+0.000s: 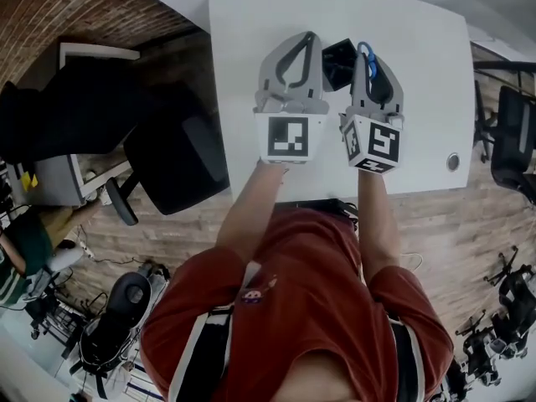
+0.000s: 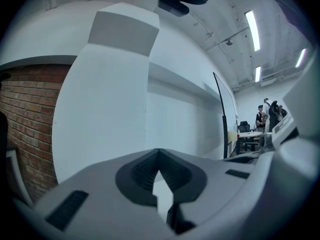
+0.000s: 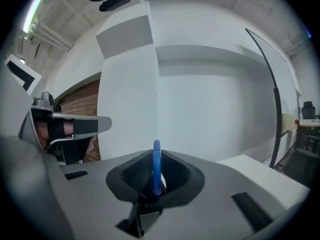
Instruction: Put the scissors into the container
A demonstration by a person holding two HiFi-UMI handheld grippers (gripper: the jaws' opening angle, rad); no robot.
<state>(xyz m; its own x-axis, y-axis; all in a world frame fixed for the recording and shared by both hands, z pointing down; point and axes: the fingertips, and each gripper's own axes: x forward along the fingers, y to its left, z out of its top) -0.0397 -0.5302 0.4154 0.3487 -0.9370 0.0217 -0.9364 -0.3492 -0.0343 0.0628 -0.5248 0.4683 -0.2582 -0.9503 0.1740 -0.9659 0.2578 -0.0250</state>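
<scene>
Jaws of the right gripper (image 1: 367, 57) are pressed on a pair of blue-handled scissors (image 1: 373, 69). In the right gripper view, the blue plastic handle loop (image 3: 157, 171) stands on edge between the ribbed black pads of that gripper (image 3: 156, 156), gripped from both sides and poking up past the tips. Jaws of the left gripper (image 1: 311, 40) meet at their tips. The left gripper view shows the pads of that gripper (image 2: 159, 156) touching at the top, with only a thin slit of light lower down and nothing between them.

Both grippers are held out over a large white rectangular table (image 1: 419, 74), side by side and pointing away from the person. A wood-plank floor (image 1: 435, 224) surrounds the table, and a red brick wall (image 1: 75, 7) runs off to the left. A black padded office chair (image 1: 172, 153) stands just beside the table's left edge. The person wears a red short-sleeved shirt (image 1: 293, 291), with both forearms reaching forward to the marker cubes on the grippers.

A small black angular container (image 1: 338, 62) sits on the table between the two sets of gripper fingers, close to the tips. The scissors are not in it. They are in the right gripper, just to the right of the container. A small round metal fitting (image 1: 453, 162) is set into the tabletop near its right edge.
</scene>
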